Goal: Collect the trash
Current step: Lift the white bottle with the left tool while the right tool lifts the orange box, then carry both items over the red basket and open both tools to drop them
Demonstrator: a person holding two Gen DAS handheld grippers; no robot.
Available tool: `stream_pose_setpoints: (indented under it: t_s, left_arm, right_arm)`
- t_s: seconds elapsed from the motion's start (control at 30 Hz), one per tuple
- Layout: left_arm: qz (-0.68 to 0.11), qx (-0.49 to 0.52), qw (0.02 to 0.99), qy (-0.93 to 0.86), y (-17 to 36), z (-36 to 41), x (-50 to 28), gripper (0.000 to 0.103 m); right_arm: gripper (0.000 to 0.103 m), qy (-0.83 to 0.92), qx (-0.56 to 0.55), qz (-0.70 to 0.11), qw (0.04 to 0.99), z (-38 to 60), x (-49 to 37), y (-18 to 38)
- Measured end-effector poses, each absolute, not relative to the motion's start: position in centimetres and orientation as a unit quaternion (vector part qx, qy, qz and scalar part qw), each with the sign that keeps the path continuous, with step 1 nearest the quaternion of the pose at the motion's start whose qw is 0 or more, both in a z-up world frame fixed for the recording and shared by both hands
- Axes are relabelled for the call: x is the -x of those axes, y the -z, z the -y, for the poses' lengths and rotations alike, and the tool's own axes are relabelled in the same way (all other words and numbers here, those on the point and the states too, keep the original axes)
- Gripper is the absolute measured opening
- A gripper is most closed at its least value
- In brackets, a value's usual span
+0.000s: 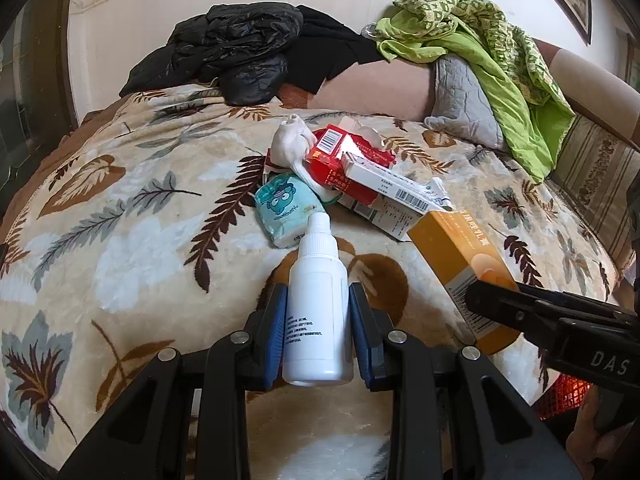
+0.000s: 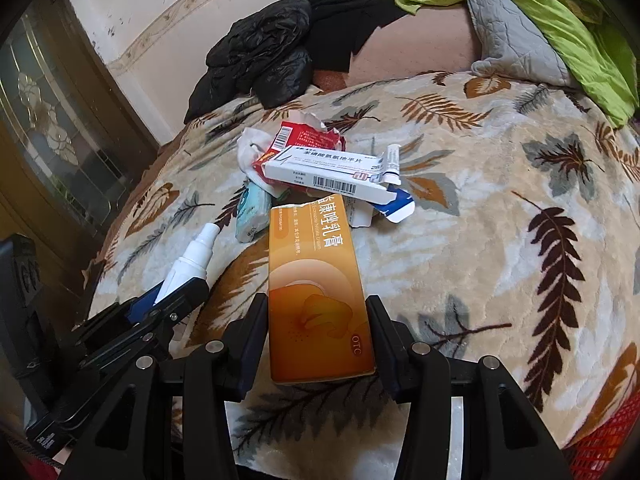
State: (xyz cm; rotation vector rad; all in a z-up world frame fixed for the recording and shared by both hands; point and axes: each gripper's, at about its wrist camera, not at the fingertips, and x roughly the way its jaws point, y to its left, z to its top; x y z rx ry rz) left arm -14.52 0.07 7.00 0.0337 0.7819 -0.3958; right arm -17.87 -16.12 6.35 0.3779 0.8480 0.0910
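My left gripper (image 1: 318, 300) is shut on a white plastic spray bottle (image 1: 318, 304), held above the leaf-patterned blanket with its nozzle pointing away. My right gripper (image 2: 316, 312) is shut on an orange medicine box (image 2: 316, 292), whose far end is torn open. In the right wrist view the left gripper (image 2: 176, 292) shows at lower left with the bottle (image 2: 192, 256) sticking out. Further back lies a pile of trash: a torn red box (image 1: 340, 160), a white medicine box (image 2: 328, 174), a small white tube (image 2: 392, 166), a teal tissue pack (image 1: 286, 210) and a crumpled white tissue (image 1: 290, 140).
The leaf-patterned blanket (image 1: 132, 216) covers the bed. A black jacket (image 1: 240, 52), a green cloth (image 1: 480, 40) and a grey quilted pillow (image 1: 460, 100) lie along the far side. A red mesh basket (image 2: 604, 444) shows at the lower right edge. A dark door (image 2: 60, 140) stands at left.
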Motion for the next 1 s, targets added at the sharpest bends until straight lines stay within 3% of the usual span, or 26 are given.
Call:
stream_pose_setpoints:
  t_s: [0.37, 0.67, 1.0]
  left_arm:
    - [-0.364, -0.021, 0.876, 0.316, -9.6, 5.4, 18.2, 0.029]
    - [-0.360, -0.064, 0.803, 0.470, -12.6, 16.9, 25.2, 0.029]
    - [-0.400, -0.112, 0.710, 0.569, -11.3, 28.7, 32.1, 0.029]
  right_arm:
    - [0.052, 0.000, -0.247, -0.360, 0.900, 24.3, 26.3, -10.0]
    - [0.052, 0.126, -0.292, -0.338, 0.886, 34.5, 38.4, -11.0]
    - [0.054, 0.228, -0.345, -0.336, 0.846, 41.1, 47.6, -8.1]
